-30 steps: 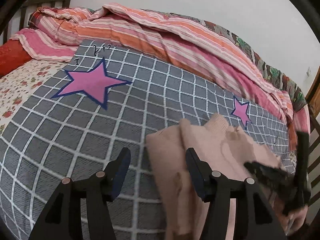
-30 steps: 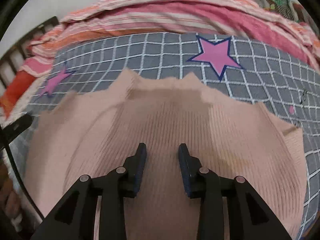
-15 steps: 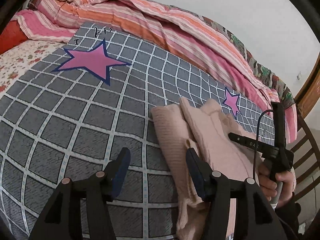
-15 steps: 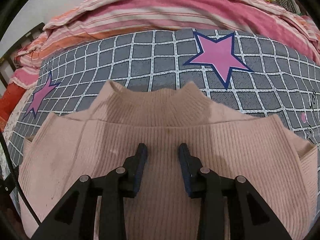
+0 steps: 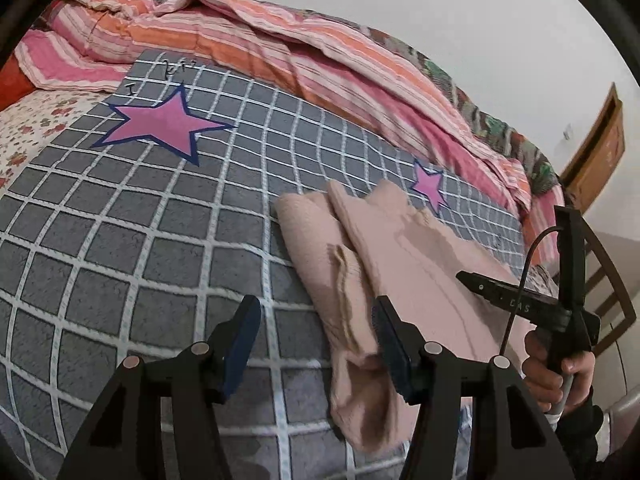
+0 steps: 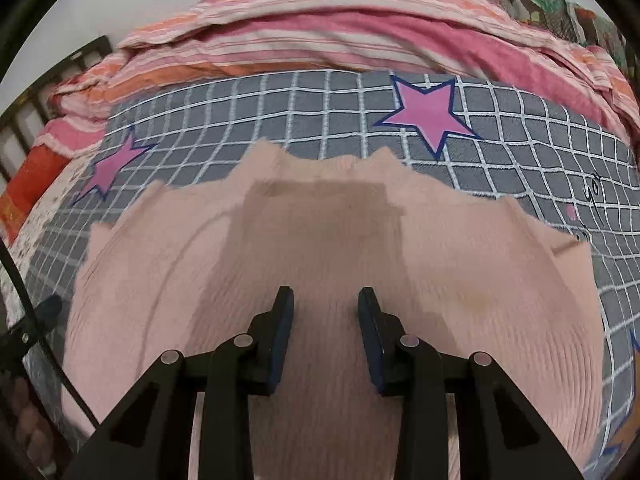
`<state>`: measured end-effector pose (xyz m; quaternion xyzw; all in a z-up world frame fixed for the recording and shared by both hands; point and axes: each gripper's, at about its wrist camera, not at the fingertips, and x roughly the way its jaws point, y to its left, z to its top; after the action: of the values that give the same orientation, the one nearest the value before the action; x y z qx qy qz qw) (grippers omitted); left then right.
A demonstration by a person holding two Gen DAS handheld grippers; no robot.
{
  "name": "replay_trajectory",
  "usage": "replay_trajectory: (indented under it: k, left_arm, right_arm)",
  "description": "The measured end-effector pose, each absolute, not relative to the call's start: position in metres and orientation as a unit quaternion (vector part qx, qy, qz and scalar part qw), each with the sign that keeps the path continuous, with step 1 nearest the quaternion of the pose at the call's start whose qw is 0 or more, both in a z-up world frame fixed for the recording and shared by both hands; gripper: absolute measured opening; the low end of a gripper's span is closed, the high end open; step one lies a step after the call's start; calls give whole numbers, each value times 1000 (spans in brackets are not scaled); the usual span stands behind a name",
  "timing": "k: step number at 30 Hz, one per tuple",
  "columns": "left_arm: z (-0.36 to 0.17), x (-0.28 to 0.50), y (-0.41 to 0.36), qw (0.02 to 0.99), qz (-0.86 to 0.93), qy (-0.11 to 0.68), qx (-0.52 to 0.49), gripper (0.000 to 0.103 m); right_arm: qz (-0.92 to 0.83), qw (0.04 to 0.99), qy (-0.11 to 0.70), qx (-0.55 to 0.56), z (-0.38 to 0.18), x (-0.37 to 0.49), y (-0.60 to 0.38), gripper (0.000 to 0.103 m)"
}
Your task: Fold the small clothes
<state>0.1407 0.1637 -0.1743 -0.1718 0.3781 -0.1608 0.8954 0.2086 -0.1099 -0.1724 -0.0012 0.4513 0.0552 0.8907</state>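
Pink sweater (image 6: 328, 248) is spread on grid blanket (image 5: 120, 240); L gripper (image 5: 316, 340) and R gripper (image 6: 326, 320) fingers are held apart, nothing pinched.

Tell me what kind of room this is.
Most likely a bedroom: the sweater lies on a bed with a grid blanket, a striped quilt is bunched along the wall, and a wooden headboard stands at one end.

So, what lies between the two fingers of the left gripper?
In the left wrist view, the left gripper stands open; between its fingers show bare grid blanket and the pink sweater's folded edge.
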Motion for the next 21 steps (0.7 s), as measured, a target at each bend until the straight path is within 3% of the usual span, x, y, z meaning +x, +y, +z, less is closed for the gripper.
replay_trajectory:
  k: [9, 21]
  left_arm:
    - [-182, 108, 158, 882, -196, 388, -182, 58]
    - [-217, 80, 133, 848, -231, 393, -272, 60]
  right_arm:
    - [44, 905, 423, -11, -173, 146, -110, 34]
    - [62, 903, 423, -38, -179, 76, -116, 32]
